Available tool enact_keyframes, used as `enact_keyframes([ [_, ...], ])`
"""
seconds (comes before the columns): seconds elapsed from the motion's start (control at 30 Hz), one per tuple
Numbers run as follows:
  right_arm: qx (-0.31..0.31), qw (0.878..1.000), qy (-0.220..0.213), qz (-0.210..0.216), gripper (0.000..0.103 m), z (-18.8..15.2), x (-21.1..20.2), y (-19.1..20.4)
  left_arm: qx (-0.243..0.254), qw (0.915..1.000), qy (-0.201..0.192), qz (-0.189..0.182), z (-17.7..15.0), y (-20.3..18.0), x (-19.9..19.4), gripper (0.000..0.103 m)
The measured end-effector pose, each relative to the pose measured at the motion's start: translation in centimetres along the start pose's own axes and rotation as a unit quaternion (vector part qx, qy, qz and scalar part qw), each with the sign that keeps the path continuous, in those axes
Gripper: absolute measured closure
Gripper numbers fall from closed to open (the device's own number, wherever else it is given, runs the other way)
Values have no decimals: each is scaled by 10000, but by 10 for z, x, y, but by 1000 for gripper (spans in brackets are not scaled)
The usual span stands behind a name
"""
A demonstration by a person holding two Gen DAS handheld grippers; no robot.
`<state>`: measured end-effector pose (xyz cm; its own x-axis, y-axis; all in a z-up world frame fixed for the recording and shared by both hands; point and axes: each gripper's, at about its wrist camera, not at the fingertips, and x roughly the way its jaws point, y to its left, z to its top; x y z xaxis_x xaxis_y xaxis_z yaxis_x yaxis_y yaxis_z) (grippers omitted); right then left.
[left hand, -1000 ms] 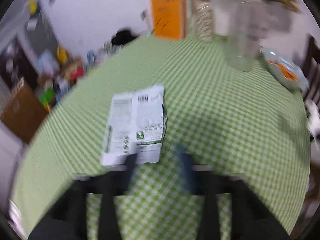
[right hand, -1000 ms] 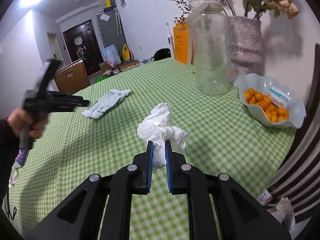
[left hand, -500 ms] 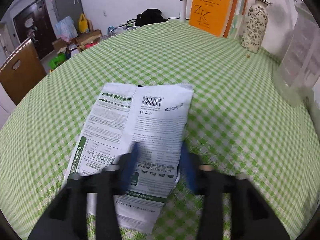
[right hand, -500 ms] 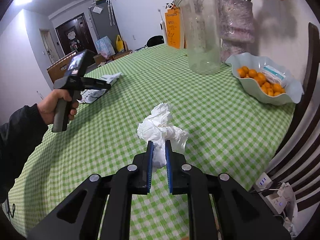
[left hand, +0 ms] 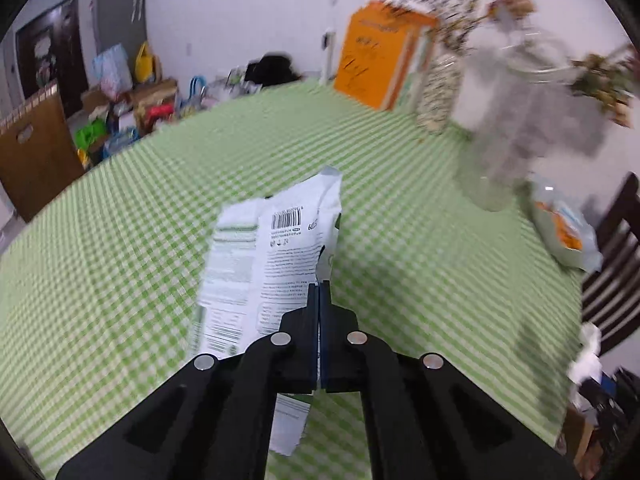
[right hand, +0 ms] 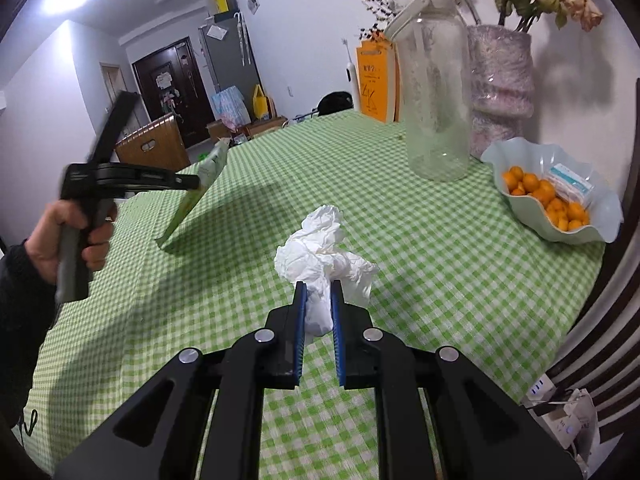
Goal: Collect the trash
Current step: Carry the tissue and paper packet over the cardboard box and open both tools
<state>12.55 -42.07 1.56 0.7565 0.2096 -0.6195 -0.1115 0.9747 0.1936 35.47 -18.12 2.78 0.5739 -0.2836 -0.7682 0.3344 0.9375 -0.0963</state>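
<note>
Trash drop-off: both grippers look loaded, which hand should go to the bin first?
Probably right: its gripper holds the crumpled tissue clear, while the wrapper in the left gripper dangles near the tablecloth.

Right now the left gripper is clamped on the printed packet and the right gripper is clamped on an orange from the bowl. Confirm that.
Not quite. The right gripper is clamped on the crumpled white tissue, not an orange; the oranges sit untouched in the bowl, as the right wrist view shows. The left gripper is indeed clamped on the printed packet.
</note>
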Motion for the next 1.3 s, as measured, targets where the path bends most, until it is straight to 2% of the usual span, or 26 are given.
enact_keyframes([
  [0.03,-2,10000,-22,-21,90,-1,-4,-1,88,9999,-102,-49,-2,-9,-11,103],
  [0.1,31,9998,-91,-168,90,-6,-19,-11,281,9983,-339,-371,-8,-35,-37,103],
  [0.27,402,9956,-115,-833,90,-36,-64,-62,779,9889,-650,-1088,-29,-107,-80,103],
  [0.43,859,9851,151,-1485,90,-87,-110,-116,1423,9681,-597,-1976,-66,-199,-107,103],
  [0.47,968,9811,235,-1659,91,-100,-121,-129,1547,9611,-544,-2224,-74,-221,-110,103],
  [0.6,1192,9695,538,-2073,90,-138,-149,-158,1861,9399,-323,-2844,-104,-288,-107,103],
  [0.73,1330,9613,883,-2247,90,-177,-167,-175,1887,9292,102,-3176,-135,-332,-89,103],
  [0.87,1445,9553,1161,-2304,90,-203,-175,-186,1750,9059,500,-3823,-163,-367,-82,103],
  [1.0,1722,9415,1548,-2448,90,-234,-176,-206,1501,8755,829,-4519,-177,-400,-79,103],
  [1.1,1814,9380,1785,-2354,90,-253,-170,-208,1708,8680,985,-4557,-194,-426,-75,103],
  [1.17,1865,9364,1941,-2251,82,-262,-166,-209,1918,8639,1162,-4511,-211,-442,-70,103],
  [1.23,1865,9339,2009,-2297,63,-269,-163,-211,2045,8561,1419,-4529,-225,-453,-60,103],
  [1.3,1856,9344,1992,-2298,60,-270,-165,-212,2174,8513,1642,-4483,-240,-459,-51,103],
])
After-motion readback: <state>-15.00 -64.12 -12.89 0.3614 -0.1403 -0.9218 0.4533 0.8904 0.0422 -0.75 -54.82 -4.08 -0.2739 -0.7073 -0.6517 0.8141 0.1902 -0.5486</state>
